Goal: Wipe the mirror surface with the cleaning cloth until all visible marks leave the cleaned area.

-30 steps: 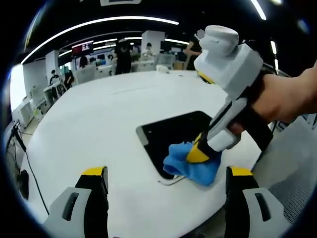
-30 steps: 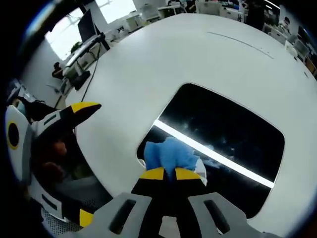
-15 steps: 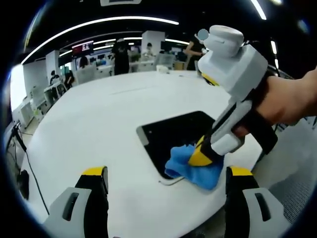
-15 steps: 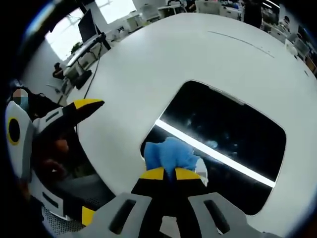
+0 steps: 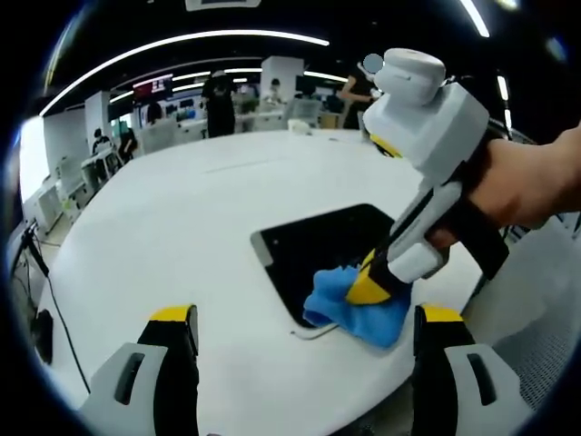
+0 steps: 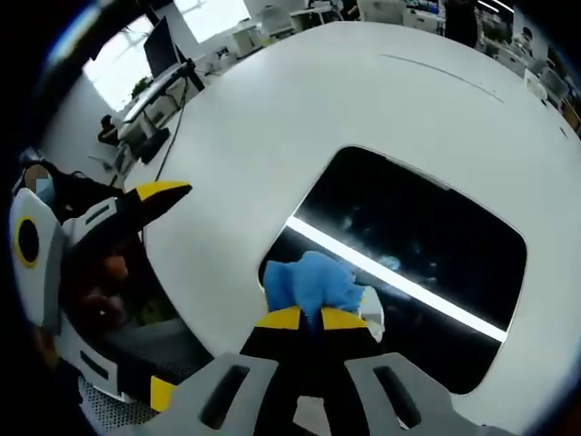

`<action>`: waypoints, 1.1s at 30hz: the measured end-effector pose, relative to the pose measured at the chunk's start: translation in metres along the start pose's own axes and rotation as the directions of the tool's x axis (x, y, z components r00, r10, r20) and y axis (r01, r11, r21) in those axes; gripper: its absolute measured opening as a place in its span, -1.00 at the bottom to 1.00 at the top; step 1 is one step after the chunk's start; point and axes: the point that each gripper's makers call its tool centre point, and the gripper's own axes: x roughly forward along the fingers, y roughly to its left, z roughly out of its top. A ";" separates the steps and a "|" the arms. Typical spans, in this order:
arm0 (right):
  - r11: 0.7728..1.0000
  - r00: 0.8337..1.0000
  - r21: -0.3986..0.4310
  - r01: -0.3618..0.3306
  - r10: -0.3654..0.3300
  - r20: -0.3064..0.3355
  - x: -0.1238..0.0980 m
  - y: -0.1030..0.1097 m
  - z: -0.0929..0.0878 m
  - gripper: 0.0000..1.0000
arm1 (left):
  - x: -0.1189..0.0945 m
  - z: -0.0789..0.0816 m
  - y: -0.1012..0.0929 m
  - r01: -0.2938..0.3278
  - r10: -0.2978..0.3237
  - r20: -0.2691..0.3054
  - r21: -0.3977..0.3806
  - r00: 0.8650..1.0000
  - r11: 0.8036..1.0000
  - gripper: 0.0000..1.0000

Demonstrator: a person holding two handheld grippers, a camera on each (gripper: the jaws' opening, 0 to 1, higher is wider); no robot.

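1. The cleaning cloth (image 6: pixel 310 283), blue and crumpled, is pinched between the closed jaws of the right claw (image 6: pixel 304 318) and pressed onto the mirror (image 6: pixel 427 245) near its edge at about 7 o'clock in the right gripper view.
2. In the left gripper view the same cloth (image 5: pixel 349 304) is seen bunched under the right claw (image 5: pixel 368 289) at the mirror's (image 5: pixel 313 245) near corner, part of it hanging over onto the white table (image 5: pixel 182 218).
3. The left claw (image 5: pixel 304 341) is held with its jaws spread wide apart, nothing between them, short of the mirror at 6 o'clock.
4. The cloth is judged soft, light and limp; it is best gripped at a gathered fold, as now, so that a pad of fabric stays under the jaw tips and bare plastic is kept off the glass.
5. The mirror lies flat on the table, dark, with a ceiling light reflected as a bright streak; faint pale smudges are seen just above that streak, toward 1 o'clock from the cloth.
6. The mirror is judged stiff, smooth and fragile, and likely to slide on the slick table under sideways pressure; a light, even stroke is called for, and an edge could be steadied by the free left claw.
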 end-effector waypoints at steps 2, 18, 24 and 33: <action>1.000 1.000 0.003 -0.003 0.003 0.000 0.000 0.000 0.000 -1.00 | 0.000 0.000 0.000 -0.001 0.001 -0.001 0.001 1.000 1.000 0.98; 1.000 1.000 0.015 -0.017 0.017 -0.011 -0.003 -0.006 -0.003 -1.00 | 0.000 -0.001 0.000 0.002 -0.002 -0.009 0.003 1.000 1.000 0.98; 1.000 1.000 0.012 -0.015 0.015 -0.014 -0.005 -0.010 -0.006 -1.00 | 0.000 -0.001 0.000 0.002 -0.002 -0.011 0.003 1.000 1.000 0.98; 1.000 1.000 0.018 -0.007 0.007 -0.018 -0.009 -0.018 -0.010 -1.00 | 0.000 -0.001 -0.001 0.005 -0.005 -0.014 0.008 1.000 1.000 0.98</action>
